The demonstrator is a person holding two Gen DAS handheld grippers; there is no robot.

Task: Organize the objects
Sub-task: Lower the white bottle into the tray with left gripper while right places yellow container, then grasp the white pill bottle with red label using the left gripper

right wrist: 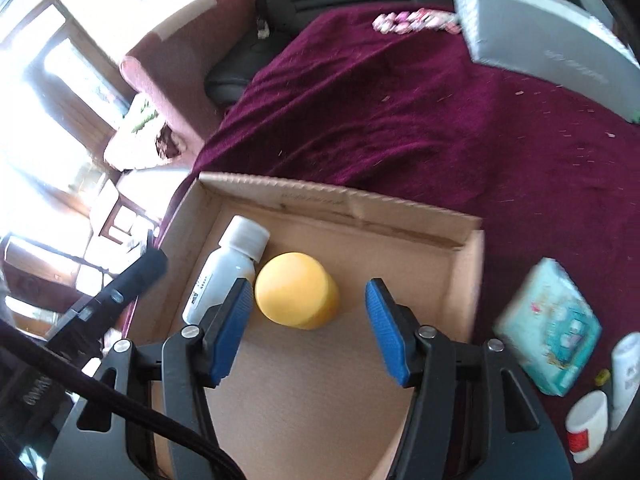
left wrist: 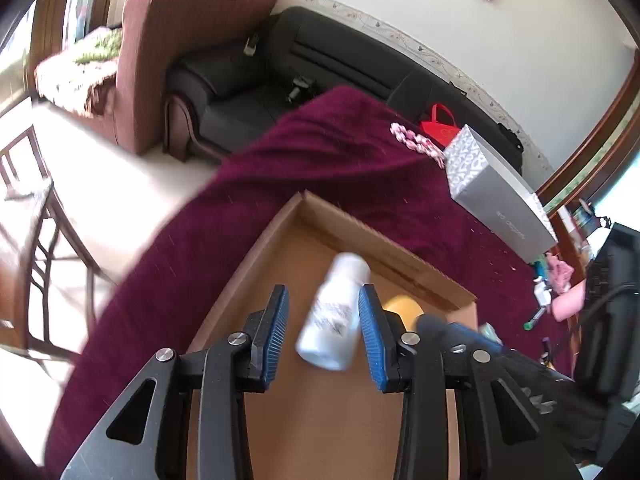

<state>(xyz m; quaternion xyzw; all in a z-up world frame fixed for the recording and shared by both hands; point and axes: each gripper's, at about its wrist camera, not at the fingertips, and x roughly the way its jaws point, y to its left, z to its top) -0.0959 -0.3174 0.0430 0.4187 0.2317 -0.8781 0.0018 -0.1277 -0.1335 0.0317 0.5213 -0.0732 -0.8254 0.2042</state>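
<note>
Beside box (right wrist: 468,280): tissue pack (right wrist: 550,322).

One cardboard box (right wrist: 464,272) holds one white bottle (right wrist: 224,272) and one yellow cup (right wrist: 296,292).

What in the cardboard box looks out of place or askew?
The white bottle lies on its side in the cardboard box instead of standing, close beside the yellow container. I see no spill and no damage. Both grippers' jaws stand apart.
</note>
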